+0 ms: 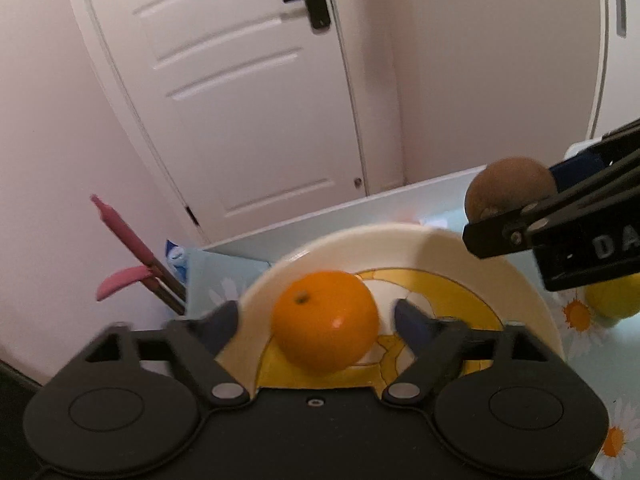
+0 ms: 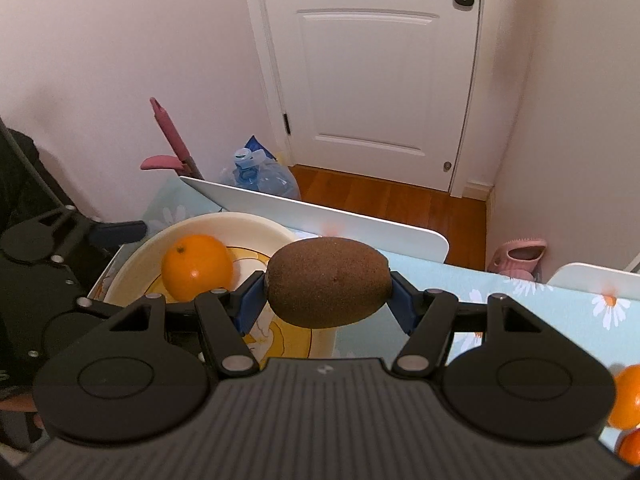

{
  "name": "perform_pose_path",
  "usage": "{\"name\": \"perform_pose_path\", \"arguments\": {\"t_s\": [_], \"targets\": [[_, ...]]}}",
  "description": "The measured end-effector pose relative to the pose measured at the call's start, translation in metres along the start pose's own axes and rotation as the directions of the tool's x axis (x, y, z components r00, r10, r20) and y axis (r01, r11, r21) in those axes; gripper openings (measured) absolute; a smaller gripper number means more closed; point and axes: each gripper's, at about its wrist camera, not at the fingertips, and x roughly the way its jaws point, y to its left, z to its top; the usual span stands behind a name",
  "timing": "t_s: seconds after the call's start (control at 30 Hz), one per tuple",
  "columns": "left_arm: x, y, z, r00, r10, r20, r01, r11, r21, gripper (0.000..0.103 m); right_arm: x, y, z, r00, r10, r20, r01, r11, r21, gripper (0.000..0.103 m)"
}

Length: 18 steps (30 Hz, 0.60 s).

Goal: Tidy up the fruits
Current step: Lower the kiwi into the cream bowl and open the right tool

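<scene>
- White panelled door with black handle, behind the plate, past a strip of wood floor.
- Counter under a pale blue daisy-print cloth; the plate sits on it.
- Cream plate with yellow pattern, the landmark for everything below.
- Left gripper low over the near side of the plate, fingers spread wide on either side of the orange, not touching it.
- Right gripper at the right edge of the plate, raised above it, fingers closed on the two ends of the kiwi.
- Blue water jug on the floor beyond the plate's far side.
- Pink-handled tool leaning at the wall, far left of the plate.
- Pink slipper on the floor, far right of the plate.
- Orange resting on the plate, stem end up, between the left fingers.
- Brown fuzzy kiwi held lengthwise, in the air over the plate's right rim.
- More orange fruit on the counter, well right of the plate, partly cut off by the frame.
- Yellow fruit on the counter just right of the plate; type cannot be told.
</scene>
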Motion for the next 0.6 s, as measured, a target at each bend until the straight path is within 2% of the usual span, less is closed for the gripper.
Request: {"name": "perform_pose_path", "arguments": {"t_s": [0.33, 0.6], "targets": [[-0.041, 0.005, -0.014, 0.996, 0.061, -0.057, -0.068, 0.991, -0.112, 0.093, 0.003, 0.013, 0.003, 0.997, 0.068, -0.03, -0.071, 0.988, -0.136, 0.08], [-0.062, 0.001, -0.035, 0.989, 0.084, -0.122, -0.106, 0.977, -0.186, 0.094, 0.026, 0.026, -0.007, 0.991, 0.099, -0.09, -0.12, 0.956, -0.269, 0.08]]}}
